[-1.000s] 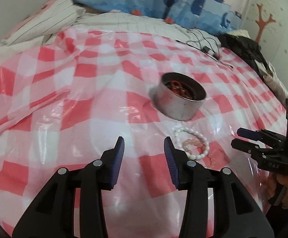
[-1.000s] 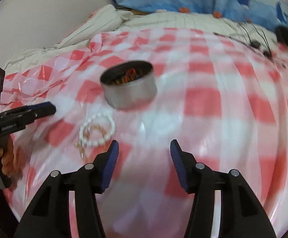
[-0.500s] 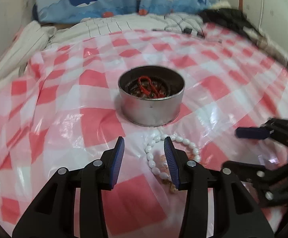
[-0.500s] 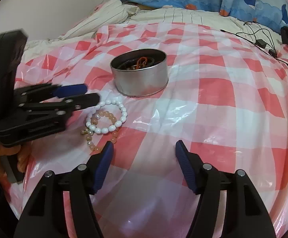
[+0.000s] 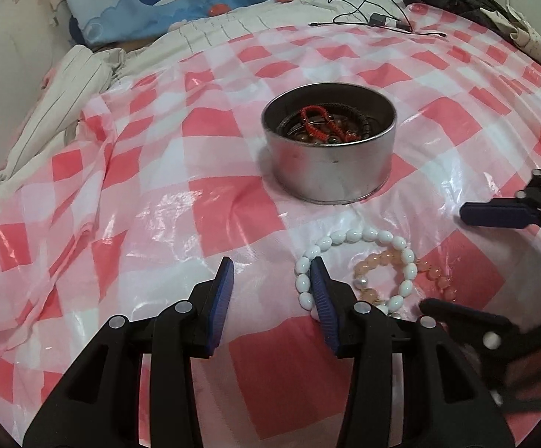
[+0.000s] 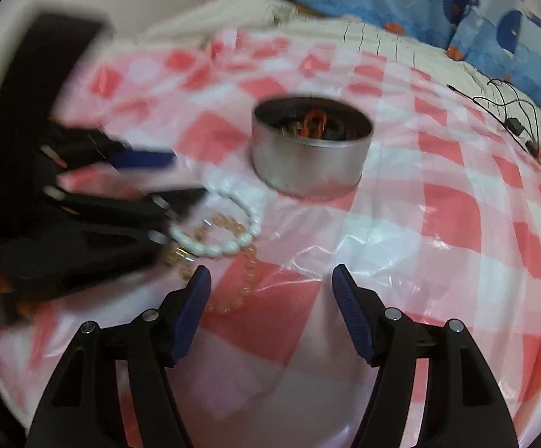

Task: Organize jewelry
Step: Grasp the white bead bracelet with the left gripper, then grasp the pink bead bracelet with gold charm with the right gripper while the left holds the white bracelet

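Round silver metal tin [image 5: 332, 156] on pink-and-white checked plastic sheet [image 5: 214, 149], red cord and dark beads already inside. White oval-bead bracelet [image 5: 349, 237] and peach bead strand [image 5: 384, 261] lying just in front of it. Left gripper [image 5: 270, 280]: jaws spread, right pad touching the white beads, pinching nothing. Right gripper [image 6: 270, 280]: jaws just been opening, wide now, empty.
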A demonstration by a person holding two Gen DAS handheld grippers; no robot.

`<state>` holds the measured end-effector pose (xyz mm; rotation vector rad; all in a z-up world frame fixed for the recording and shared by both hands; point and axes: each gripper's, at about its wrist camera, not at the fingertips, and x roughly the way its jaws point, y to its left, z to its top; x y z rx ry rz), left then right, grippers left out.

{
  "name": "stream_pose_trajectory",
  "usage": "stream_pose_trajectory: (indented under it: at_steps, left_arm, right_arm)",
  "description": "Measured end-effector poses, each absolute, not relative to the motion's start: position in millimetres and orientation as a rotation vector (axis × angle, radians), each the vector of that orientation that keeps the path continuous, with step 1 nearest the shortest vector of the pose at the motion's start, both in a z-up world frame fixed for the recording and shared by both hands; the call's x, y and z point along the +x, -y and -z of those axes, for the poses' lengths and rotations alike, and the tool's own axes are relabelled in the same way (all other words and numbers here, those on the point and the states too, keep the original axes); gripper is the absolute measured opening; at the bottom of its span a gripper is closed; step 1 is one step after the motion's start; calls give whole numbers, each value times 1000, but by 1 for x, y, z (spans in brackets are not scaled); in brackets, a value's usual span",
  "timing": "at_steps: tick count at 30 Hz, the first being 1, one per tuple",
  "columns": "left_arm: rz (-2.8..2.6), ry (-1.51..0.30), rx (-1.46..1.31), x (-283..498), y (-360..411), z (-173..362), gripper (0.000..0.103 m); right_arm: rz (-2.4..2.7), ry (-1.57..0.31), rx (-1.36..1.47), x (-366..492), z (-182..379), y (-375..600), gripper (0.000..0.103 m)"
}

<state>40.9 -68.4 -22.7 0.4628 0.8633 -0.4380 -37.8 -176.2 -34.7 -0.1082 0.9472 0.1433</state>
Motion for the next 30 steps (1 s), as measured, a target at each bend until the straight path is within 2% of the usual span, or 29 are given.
stream_pose_trajectory:
  at_steps: [5, 9, 12, 13, 14, 15, 16, 17, 18, 23, 30]
  left_arm:
    - [430, -866, 456, 42, 61, 21, 41]
    - [484, -832, 476, 34, 68, 18, 41]
    - [510, -840, 491, 31, 74, 23, 38]
    - [521, -848, 484, 31, 75, 24, 31]
    - [541, -859, 471, 30, 76, 25, 21]
    - [551, -863, 468, 29, 78, 26, 17]
    - [563, -865, 473, 27, 80, 26, 7]
    - [580, -868, 468, 25, 81, 25, 7]
    - [596, -874, 449, 24, 81, 24, 6]
    - [670, -901, 243, 33, 64, 11, 6]
    - [617, -916, 291, 36, 64, 19, 7]
  right_arm:
    - [48, -960, -151, -43, 27, 218, 65]
    - [-64, -940, -5, -52, 21, 230, 65]
    - [-80, -965, -35, -47, 31, 220, 65]
    - [-82, -963, -42, -45, 32, 217, 62]
    - [-94, -962, -42, -45, 33, 215, 49]
    - [-111, -963, -48, -45, 32, 211, 42]
    - [-121, -966, -56, -45, 32, 208, 27]
    - [-128, -969, -53, -45, 33, 206, 16]
    - [-145, -974, -13, -45, 33, 209, 11]
    - [-240, -924, 293, -48, 22, 245, 8]
    - [-206, -921, 258, -48, 16, 240, 9]
